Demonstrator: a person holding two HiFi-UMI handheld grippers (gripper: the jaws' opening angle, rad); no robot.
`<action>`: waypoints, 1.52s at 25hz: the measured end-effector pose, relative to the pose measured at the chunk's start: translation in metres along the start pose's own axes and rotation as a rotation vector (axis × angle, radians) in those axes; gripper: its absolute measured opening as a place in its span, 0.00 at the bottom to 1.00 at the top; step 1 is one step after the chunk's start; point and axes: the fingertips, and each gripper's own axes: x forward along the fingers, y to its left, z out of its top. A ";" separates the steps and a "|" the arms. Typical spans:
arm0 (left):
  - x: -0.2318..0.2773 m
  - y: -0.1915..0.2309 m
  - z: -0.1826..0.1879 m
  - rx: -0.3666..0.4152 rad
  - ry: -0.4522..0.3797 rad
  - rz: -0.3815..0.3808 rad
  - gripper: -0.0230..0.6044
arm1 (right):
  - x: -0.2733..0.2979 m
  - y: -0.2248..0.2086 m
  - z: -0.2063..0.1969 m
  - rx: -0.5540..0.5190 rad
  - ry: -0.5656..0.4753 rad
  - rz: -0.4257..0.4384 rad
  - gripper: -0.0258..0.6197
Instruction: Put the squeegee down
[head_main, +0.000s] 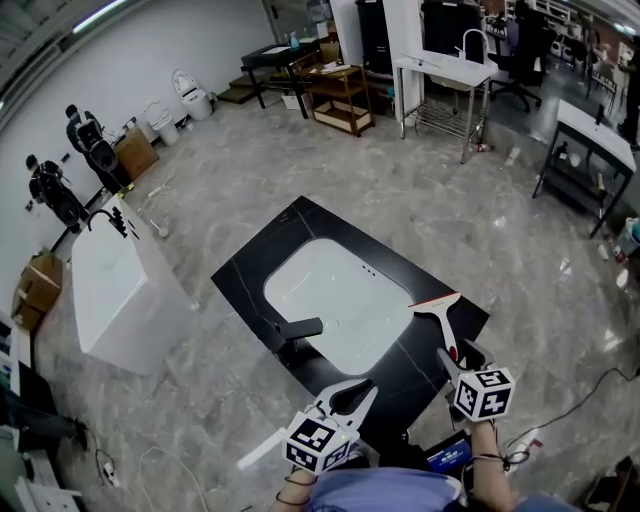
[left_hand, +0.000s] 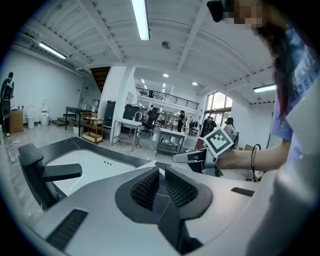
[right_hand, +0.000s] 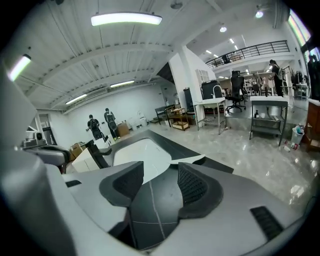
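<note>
Seen from above, a white sink basin sits in a black countertop on a marble floor; the squeegee lies flat on the counter just right of the basin, its pale blade angled along the basin's right rim and its handle pointing back toward the person. The right gripper hovers just behind that handle, near the basin's near-right corner; its own view shows the tongs spread wide with nothing between them – only bare counter beyond. The left gripper hangs at the basin's near edge, beside a black faucet; its tongs are drawn almost together and hold nothing. Judging by this, the task looks essentially finished – the squeegee rests unheld on the counter; all that seems left is pulling both grippers clear.
</note>
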 end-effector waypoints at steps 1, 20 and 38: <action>-0.004 -0.001 -0.002 0.002 0.001 -0.007 0.11 | -0.006 0.008 0.002 0.000 -0.012 0.001 0.38; -0.107 -0.032 -0.042 0.082 -0.013 -0.167 0.11 | -0.093 0.162 -0.049 0.099 -0.123 0.021 0.20; -0.147 -0.084 -0.074 0.093 -0.008 -0.291 0.11 | -0.154 0.215 -0.103 0.106 -0.085 -0.004 0.18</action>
